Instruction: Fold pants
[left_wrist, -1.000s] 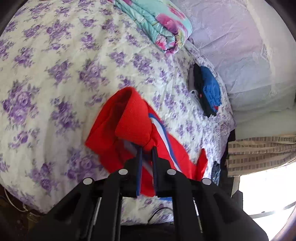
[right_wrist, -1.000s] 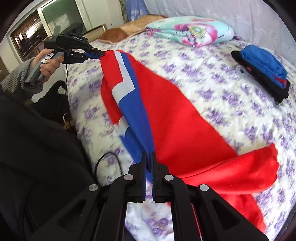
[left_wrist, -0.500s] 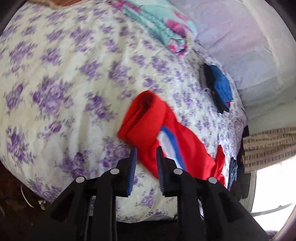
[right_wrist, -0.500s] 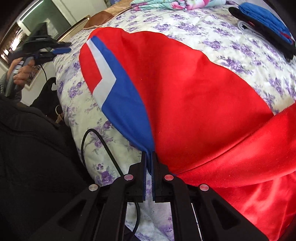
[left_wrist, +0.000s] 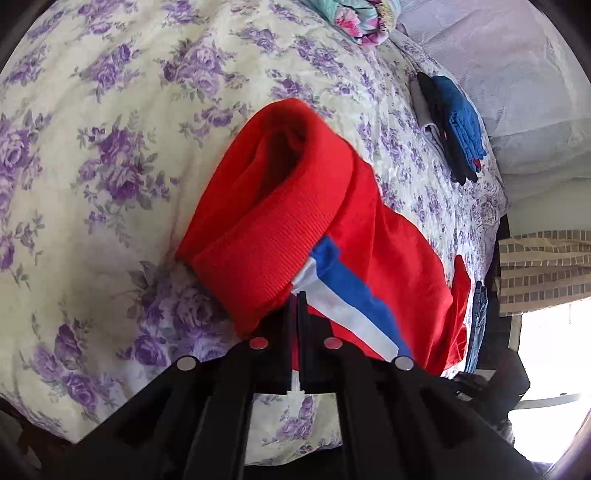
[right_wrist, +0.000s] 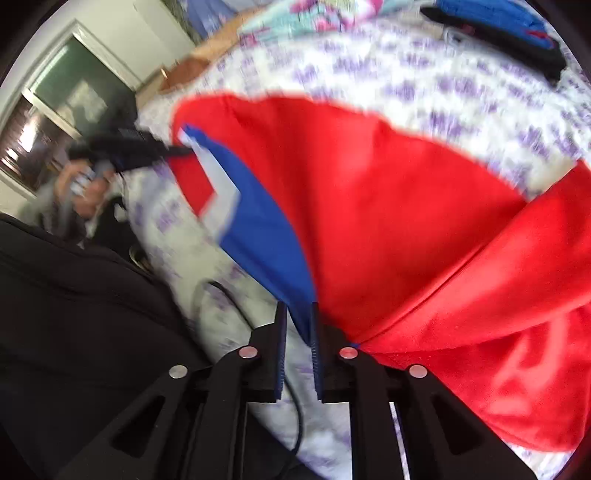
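Observation:
The red pants (left_wrist: 295, 221) with a blue and white side stripe lie on the floral bed. In the left wrist view my left gripper (left_wrist: 296, 295) is shut on the pants at the ribbed red cuff beside the stripe. In the blurred right wrist view the pants (right_wrist: 388, 206) spread across the bed. My right gripper (right_wrist: 298, 314) has its jaws parted, with the blue stripe edge lying loosely between them. The left gripper also shows there (right_wrist: 184, 150), pinching the far end of the stripe.
The bed (left_wrist: 110, 147) has a purple-flower sheet. A folded dark and blue clothes stack (left_wrist: 454, 125) lies at the far side, also in the right wrist view (right_wrist: 509, 26). A folded floral quilt (left_wrist: 362, 18) lies farther back. A black cable (right_wrist: 258, 332) runs near the bed edge.
My left gripper, open half a second ago, has shut on the pants again at the cuff. My right gripper has opened its jaws, loosening its hold on the blue stripe edge.

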